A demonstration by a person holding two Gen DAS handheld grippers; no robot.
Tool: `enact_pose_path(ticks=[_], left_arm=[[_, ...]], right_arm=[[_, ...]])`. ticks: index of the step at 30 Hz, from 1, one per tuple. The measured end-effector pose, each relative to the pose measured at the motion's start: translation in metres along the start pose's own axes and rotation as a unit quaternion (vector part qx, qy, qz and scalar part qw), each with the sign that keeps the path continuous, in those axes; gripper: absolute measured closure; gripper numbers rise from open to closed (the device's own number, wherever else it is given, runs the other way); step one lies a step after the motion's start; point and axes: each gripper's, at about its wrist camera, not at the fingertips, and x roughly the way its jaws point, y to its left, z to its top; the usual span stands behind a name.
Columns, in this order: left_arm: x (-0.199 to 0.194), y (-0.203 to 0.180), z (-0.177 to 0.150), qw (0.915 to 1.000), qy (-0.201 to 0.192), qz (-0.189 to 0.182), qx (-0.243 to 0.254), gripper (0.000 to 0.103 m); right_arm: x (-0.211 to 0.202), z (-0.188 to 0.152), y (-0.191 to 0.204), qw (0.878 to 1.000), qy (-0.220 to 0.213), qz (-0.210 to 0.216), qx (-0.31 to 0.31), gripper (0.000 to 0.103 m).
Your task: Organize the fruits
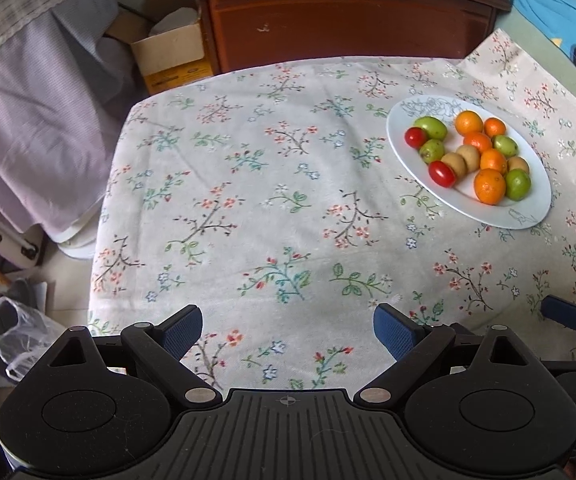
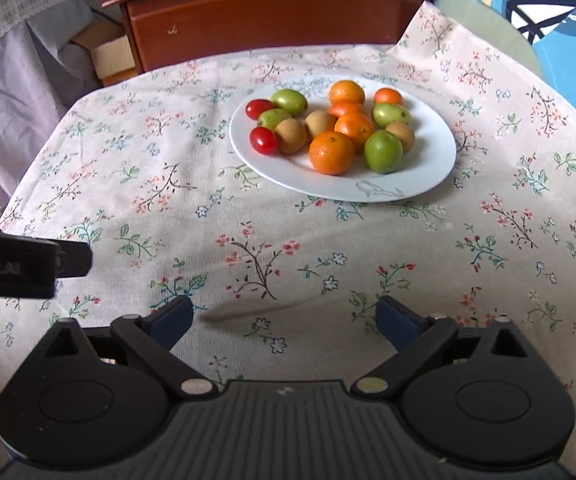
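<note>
Left wrist view: the left tool (image 1: 288,330) hangs released over the floral-cloth-covered surface (image 1: 248,208), its blue-padded jaws spread wide with nothing between them and touching nothing. The white oval ceramic plate (image 1: 528,216) lies well off to the right, carrying all the fruit in view: round orange citrus (image 1: 489,186), green plum-like fruits (image 1: 431,127), small red oval tomatoes (image 1: 442,173) and tan-brown round fruits (image 1: 469,157). No fruit lies loose on the cloth. One blue pad of the right tool shows at the right edge.

Right wrist view: the right tool (image 2: 284,316) is likewise released and empty, jaws wide apart above the cloth, with the plate straight ahead and closer than it is to the left tool. The fruits sit mixed and touching one another, not grouped by kind.

This fits either fruit gathered onto the plate already, or a mixed pile awaiting sorting; the pictures do not settle which. Any pick should, I judge, take an outer fruit such as a tomato, closing gently, since round fruit rolls and soft skin bruises.
</note>
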Motion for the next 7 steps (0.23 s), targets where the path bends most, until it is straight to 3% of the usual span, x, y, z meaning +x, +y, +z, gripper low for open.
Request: enact_pose_path(ticks=[7], left_arm=[[-0.0006, 0.0105, -0.0001, 0.9999, -0.004, -0.002, -0.012, 0.009]], right_arm=[[0.0083, -0.0084, 0.0086, 0.998, -0.052, -0.024, -0.017, 0.001]])
